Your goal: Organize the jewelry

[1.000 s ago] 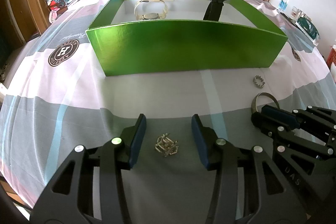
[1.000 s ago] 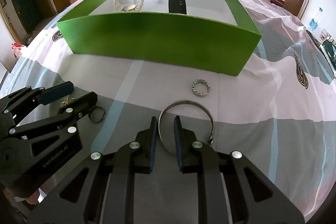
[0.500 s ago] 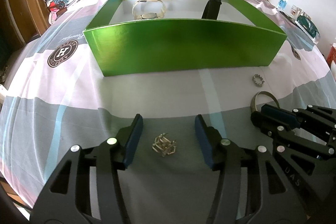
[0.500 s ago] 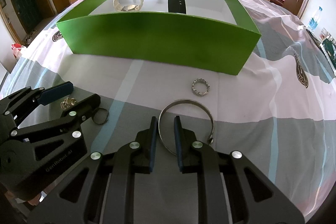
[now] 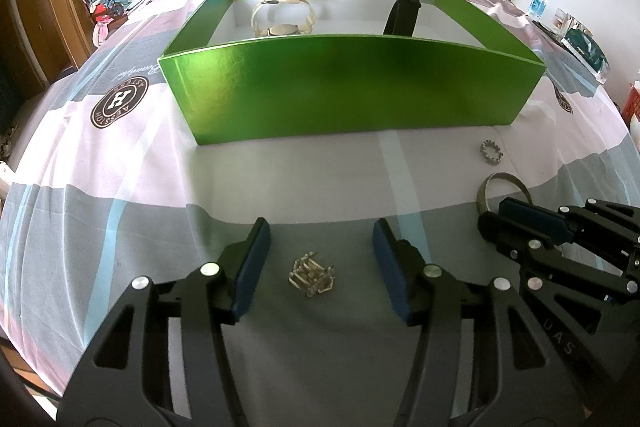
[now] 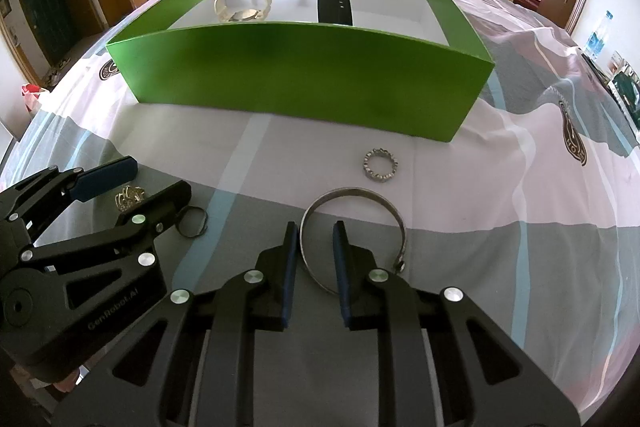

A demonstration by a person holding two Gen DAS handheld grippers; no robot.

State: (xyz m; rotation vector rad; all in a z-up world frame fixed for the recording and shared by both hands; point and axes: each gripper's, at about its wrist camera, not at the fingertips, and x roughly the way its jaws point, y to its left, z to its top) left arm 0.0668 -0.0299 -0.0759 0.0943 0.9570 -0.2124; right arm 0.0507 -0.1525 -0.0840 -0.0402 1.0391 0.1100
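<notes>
Over the last second the left gripper (image 5: 318,269) has crept forward and spread slightly, so the small gold chain clump (image 5: 311,273) now lies on the cloth squarely between its wide-open fingers, ready to pinch. The right gripper (image 6: 316,259), unchanged, is narrowed around but apparently not clamping the thin silver bangle (image 6: 354,229). The green box (image 6: 296,75) waits at 12 o'clock with two watches inside.

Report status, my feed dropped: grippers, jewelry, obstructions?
Left gripper open around gold chain bracelet. Right gripper open, straddling silver bangle. Green box ahead, nothing blocking.
</notes>
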